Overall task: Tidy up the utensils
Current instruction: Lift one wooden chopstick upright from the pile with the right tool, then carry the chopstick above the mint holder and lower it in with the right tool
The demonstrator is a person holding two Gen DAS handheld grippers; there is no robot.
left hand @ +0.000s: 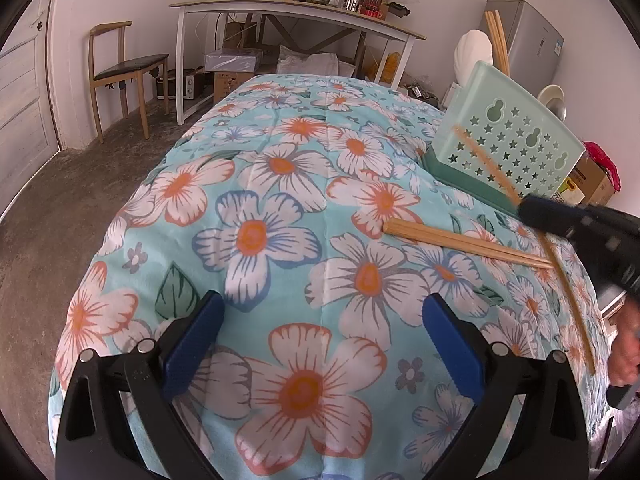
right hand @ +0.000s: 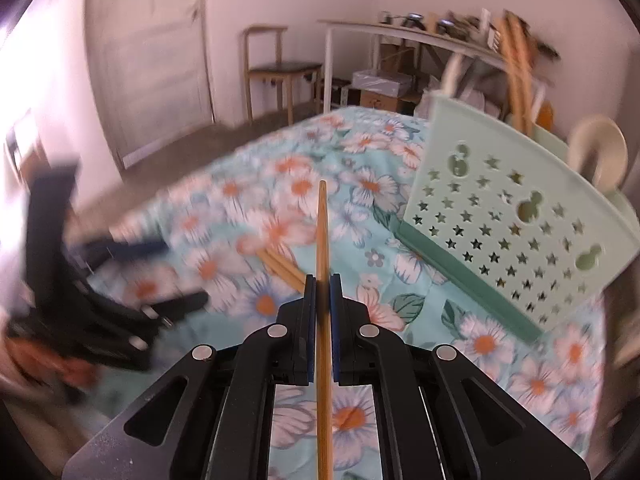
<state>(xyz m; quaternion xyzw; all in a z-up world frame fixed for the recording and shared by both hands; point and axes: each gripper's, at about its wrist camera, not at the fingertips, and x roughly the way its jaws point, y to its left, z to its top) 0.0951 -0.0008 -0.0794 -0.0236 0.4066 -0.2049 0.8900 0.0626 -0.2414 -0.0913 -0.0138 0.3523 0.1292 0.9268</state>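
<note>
My right gripper (right hand: 322,282) is shut on a single wooden chopstick (right hand: 322,220), which runs straight out between the pads and back under the gripper. In the left wrist view that gripper (left hand: 528,210) comes in from the right, with its chopstick (left hand: 570,300) blurred and slanting in front of the holder. A pair of chopsticks (left hand: 468,246) (right hand: 280,266) lies on the floral cloth just beyond it. The pale green star-punched utensil holder (left hand: 508,148) (right hand: 520,232) stands at the right. My left gripper (left hand: 320,320) hangs open over the cloth, nothing between its fingers.
The holder has chopsticks (left hand: 498,40) and a white spoon (left hand: 474,56) standing in it, and a ladle (left hand: 552,96) behind. The floral-covered table (left hand: 280,200) drops off at left to the floor. A chair (left hand: 120,68) and a cluttered white desk (left hand: 304,12) stand beyond.
</note>
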